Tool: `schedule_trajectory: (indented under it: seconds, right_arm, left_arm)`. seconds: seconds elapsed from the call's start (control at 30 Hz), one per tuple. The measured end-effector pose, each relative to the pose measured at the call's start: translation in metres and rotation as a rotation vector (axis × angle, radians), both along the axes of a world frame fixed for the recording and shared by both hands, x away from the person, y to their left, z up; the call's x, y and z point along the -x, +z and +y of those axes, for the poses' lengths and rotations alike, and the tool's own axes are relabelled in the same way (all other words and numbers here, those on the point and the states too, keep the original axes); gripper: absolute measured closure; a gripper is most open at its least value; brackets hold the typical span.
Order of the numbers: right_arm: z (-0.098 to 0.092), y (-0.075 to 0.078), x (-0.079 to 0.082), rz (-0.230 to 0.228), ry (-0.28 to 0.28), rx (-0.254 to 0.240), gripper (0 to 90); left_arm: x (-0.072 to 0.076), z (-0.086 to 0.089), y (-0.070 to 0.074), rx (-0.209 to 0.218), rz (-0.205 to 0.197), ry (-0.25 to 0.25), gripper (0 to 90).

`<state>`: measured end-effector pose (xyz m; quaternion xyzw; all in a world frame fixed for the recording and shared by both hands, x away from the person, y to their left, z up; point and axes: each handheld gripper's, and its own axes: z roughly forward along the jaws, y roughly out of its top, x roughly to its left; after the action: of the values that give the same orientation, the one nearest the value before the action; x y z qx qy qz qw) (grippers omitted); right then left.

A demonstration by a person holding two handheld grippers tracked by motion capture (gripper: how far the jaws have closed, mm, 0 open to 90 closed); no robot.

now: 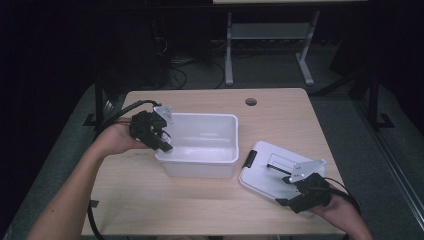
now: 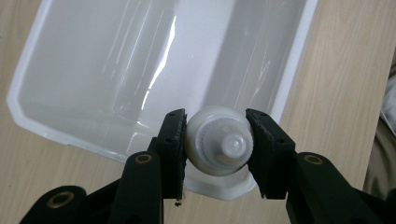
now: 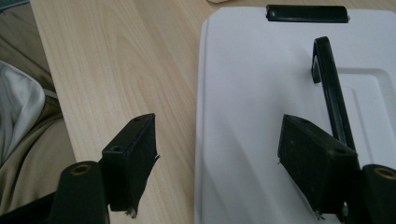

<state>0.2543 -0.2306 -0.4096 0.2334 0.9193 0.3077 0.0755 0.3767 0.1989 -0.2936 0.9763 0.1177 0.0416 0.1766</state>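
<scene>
High view, left gripper [image 1: 164, 141]: you have it over the near-left corner of the white bin [image 1: 200, 145], jaws clamped on something small and pale.
High view, bin: it sits mid-table [image 1: 150, 200], open at the top, and from here the inside looks bare.
High view, lid [image 1: 272, 172]: it lies flat on the table right of the bin, apart from it, black latch at its left edge.
High view, right gripper [image 1: 295, 192]: you hold it at the lid's near-right part, low over it.
Left gripper view, grip: both pads [image 2: 173, 140] press on a white bottle [image 2: 218, 145], cap end facing the camera, and it looks squarely seated.
Left gripper view, bin below: the rim corner [image 2: 224, 191] is right under the bottle, the white floor beyond it holds nothing.
Left gripper view, your move: carry the bottle further in past the rim, bring it low, and only then let go, so it does not bounce or tip off the edge.
Right gripper view, jaws: they stand wide apart with nothing between them, one pad [image 3: 135, 154] over bare wood, the other over the lid [image 3: 252, 107].
Right gripper view, lid details: black handle [image 3: 329, 88] runs beside the far pad, latch [image 3: 306, 13] at the far edge.
Right gripper view, advice: keep this hand still until the bottle is in.
</scene>
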Motion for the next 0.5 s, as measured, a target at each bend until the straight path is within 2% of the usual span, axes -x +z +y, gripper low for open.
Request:
schedule_trajectory:
  seconds: [0.37,0.5]
  right_arm:
    - [0.001,-0.001,0.000,0.005,0.001,0.002,27.5]
    - [0.002,-0.001,-0.001,0.002,0.008,0.004,27.5]
  left_arm:
    - [-0.005,0.001,-0.013,0.006,0.013,0.015,60.1]
    - [-0.006,0.000,-0.017,-0.016,0.011,0.016,60.1]
